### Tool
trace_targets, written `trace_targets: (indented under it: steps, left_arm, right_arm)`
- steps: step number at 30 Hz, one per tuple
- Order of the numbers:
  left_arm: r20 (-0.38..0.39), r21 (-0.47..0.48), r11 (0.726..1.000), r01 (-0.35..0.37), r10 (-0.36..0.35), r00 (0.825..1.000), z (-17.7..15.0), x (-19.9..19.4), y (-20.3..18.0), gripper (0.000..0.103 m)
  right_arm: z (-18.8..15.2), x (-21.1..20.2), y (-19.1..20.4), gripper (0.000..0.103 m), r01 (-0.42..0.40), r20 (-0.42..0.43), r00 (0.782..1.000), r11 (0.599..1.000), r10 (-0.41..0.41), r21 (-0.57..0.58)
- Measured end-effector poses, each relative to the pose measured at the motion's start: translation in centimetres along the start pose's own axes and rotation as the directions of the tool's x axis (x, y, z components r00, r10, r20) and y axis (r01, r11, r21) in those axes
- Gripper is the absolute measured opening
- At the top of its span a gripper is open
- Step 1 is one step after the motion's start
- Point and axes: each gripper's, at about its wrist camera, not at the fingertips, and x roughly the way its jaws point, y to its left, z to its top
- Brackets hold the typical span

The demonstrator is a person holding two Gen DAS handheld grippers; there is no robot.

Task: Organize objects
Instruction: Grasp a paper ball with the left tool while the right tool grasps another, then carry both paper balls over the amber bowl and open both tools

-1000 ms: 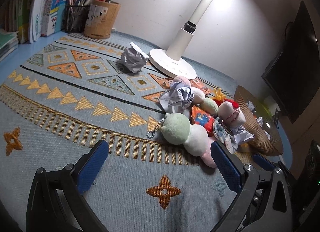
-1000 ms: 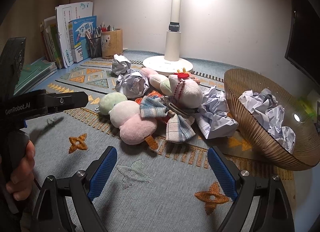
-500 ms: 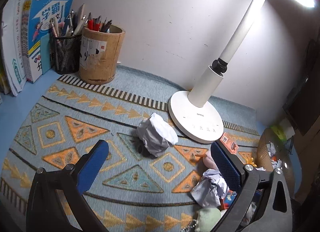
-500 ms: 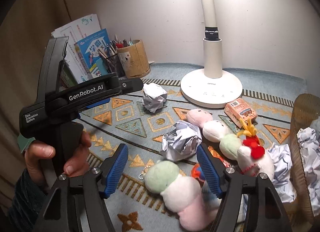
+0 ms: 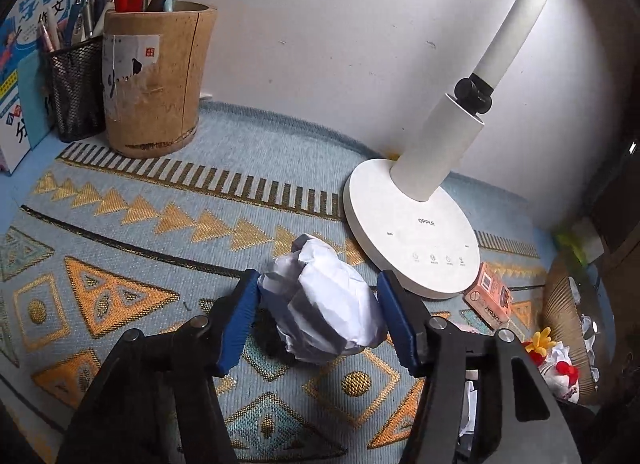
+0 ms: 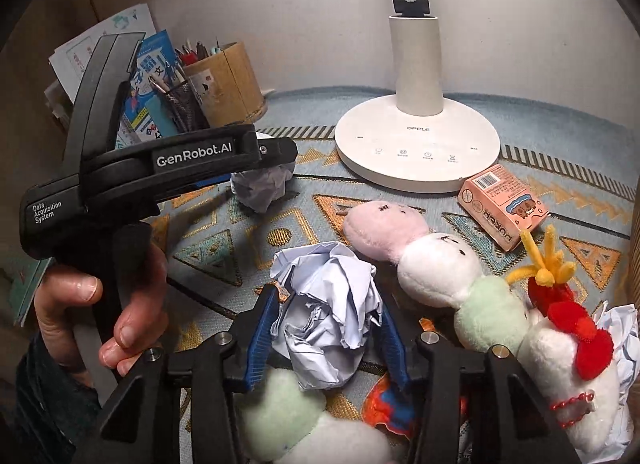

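My left gripper (image 5: pixel 318 306) is shut on a crumpled paper ball (image 5: pixel 324 304) that rests on the patterned mat (image 5: pixel 132 223) in front of the lamp base (image 5: pixel 412 232). My right gripper (image 6: pixel 328 328) is shut on a second crumpled paper ball (image 6: pixel 328 316) amid a pile of plush toys (image 6: pixel 432 264). In the right wrist view the left gripper body (image 6: pixel 152 167) is at the left, with its paper ball (image 6: pixel 262 187) partly hidden under it.
A cardboard pen holder (image 5: pixel 154 79) and a mesh pen cup (image 5: pixel 74 91) stand at the back left by books. A small pink box (image 6: pixel 502 203) lies beside the lamp base (image 6: pixel 416 151). A woven basket (image 5: pixel 568 328) with paper is at the right edge.
Both grippers moved forward and closed. The left one went from the plush pile to the far paper ball and clamped it; the right one closed on the near paper ball.
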Motion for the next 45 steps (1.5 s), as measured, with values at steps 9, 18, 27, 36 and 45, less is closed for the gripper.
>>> trace_targets:
  steps: [9,18,27,36,45]
  left_arm:
    - [0.109,0.021,0.998,0.058,-0.060,0.992,-5.1,-11.5,-3.1,0.058]
    - [0.106,0.003,0.994,0.112,-0.111,0.988,-15.5,-14.1,-7.9,0.057]
    - [0.079,0.069,0.997,-0.024,0.019,0.997,-16.8,-11.9,-9.9,0.058]
    - [0.068,0.142,0.988,-0.065,0.056,0.996,-17.4,-11.7,-11.3,0.059]
    - [0.080,0.107,0.993,-0.054,0.046,0.996,-17.4,-11.9,-10.8,0.059]
  right_arm:
    - [-2.3,-11.6,2.2,0.047,-0.087,0.188,0.977,0.994,0.099,-0.068]
    - [-13.1,-15.3,-3.9,0.047,0.009,0.082,0.997,0.999,-0.006,-0.040]
    - [-14.2,-13.9,-4.6,0.076,0.033,0.023,0.999,0.993,-0.030,-0.118]
    - [-14.3,-14.0,-5.5,0.076,-0.002,0.013,1.000,0.997,0.004,-0.083]
    - [-14.5,-14.2,-5.3,0.072,0.017,0.023,1.000,0.996,-0.015,-0.085]
